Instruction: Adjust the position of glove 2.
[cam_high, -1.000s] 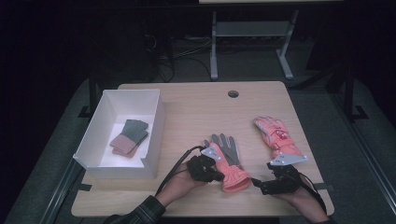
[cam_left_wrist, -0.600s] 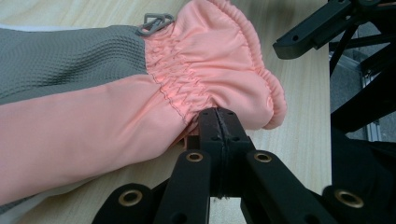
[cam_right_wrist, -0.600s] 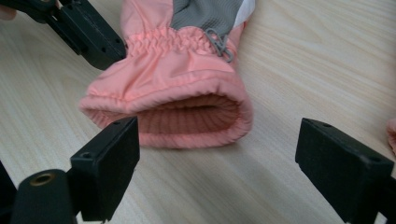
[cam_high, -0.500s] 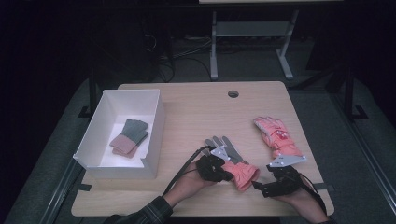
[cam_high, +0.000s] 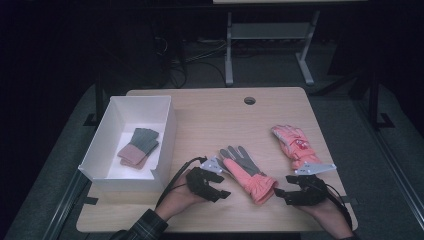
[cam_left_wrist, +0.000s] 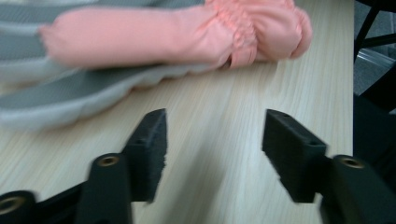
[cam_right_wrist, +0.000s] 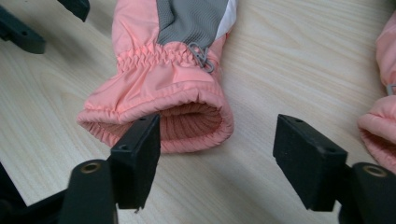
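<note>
1. The light wooden table (cam_high: 210, 125) with rounded corners carries everything; a small round hole (cam_high: 249, 100) sits near its far edge.
2. A white rectangular open-topped box (cam_high: 167, 132) stands on the table's left part, and a folded pair of grey-green and dusty-pink knitted gloves (cam_high: 138, 146) lies inside it on the floor of the box.
3. A salmon-pink padded ski glove with a grey palm (cam_high: 246, 172) lies palm up near the table's front edge, between the two grippers, fingers pointing away and to the left, its gathered cuff (cam_right_wrist: 161, 105) toward the person.
4. A second salmon-pink padded ski glove (cam_high: 295, 145) lies to the right of the first, apart from it, its cuff close to the right gripper's grey plate.
5. The left gripper (cam_high: 220, 191) rests just left of the palm-up glove. Its jaws have just been opening and now stand apart with bare table between the pads (cam_left_wrist: 149, 154); the glove lies beyond them, untouched.
6. The right gripper (cam_high: 281, 194) sits just right of the palm-up glove's cuff. Its jaws have just been closing yet stand fairly wide; the cuff's open mouth lies just beyond the pads (cam_right_wrist: 137, 158), and neither pad presses on it.
</note>
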